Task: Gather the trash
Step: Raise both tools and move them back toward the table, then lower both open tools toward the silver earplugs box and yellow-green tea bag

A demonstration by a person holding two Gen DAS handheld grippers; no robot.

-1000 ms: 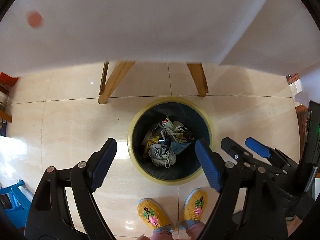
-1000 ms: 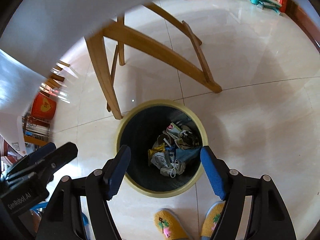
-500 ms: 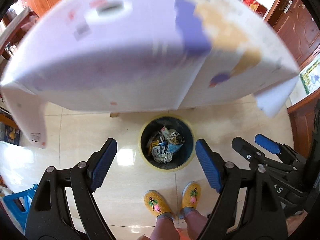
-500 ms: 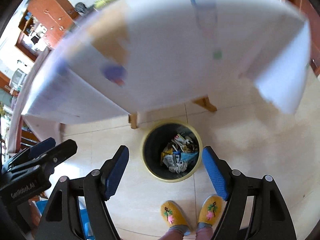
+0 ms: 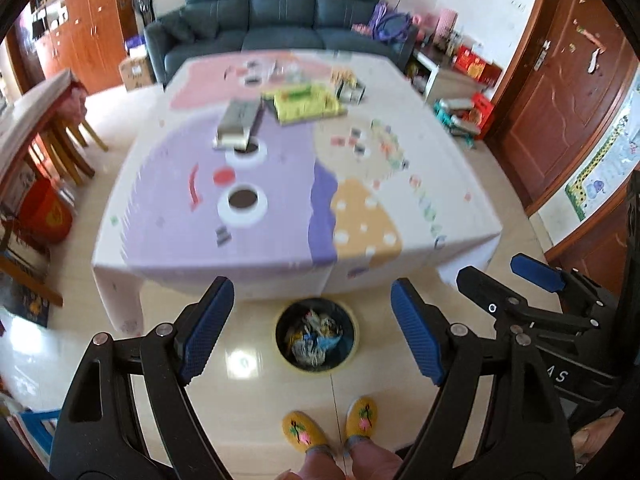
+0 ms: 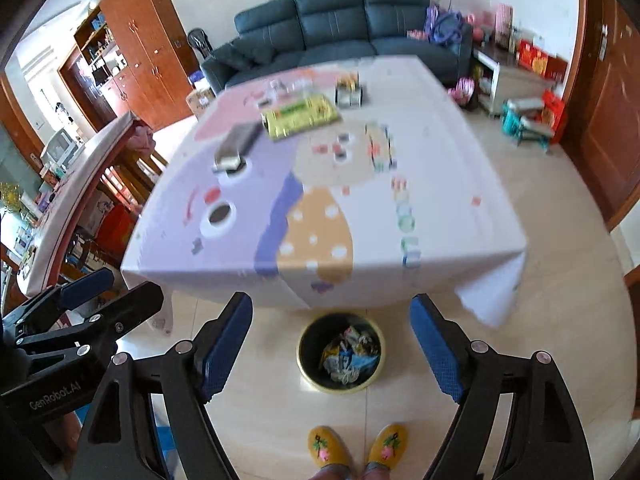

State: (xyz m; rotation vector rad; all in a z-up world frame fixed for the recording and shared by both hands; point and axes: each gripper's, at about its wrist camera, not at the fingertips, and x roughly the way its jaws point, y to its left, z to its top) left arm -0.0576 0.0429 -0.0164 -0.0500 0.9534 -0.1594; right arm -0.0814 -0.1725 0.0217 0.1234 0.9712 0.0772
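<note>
Left gripper (image 5: 312,334): jaws spread wide, nothing between them.
Grey box (image 5: 239,123): on the table (image 5: 440,184), long axis running away towards the sofa (image 5: 280,12).
Yellow-green packet (image 5: 306,102): flat, just right of the box.
Trash bin (image 5: 316,338): on the floor at the table's near edge, mouth up, holding wrappers.
Right gripper (image 6: 331,350): jaws spread wide, nothing held.

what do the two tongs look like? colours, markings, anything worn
Both alike: left tongs and right tongs have black plastic arms with silver rivets and blue textured pads. White "GenRobot.AI" lettering marks the left unit's body, seen from the right wrist. The person wears yellow embroidered slippers. No cables or sleeves visible.
</note>
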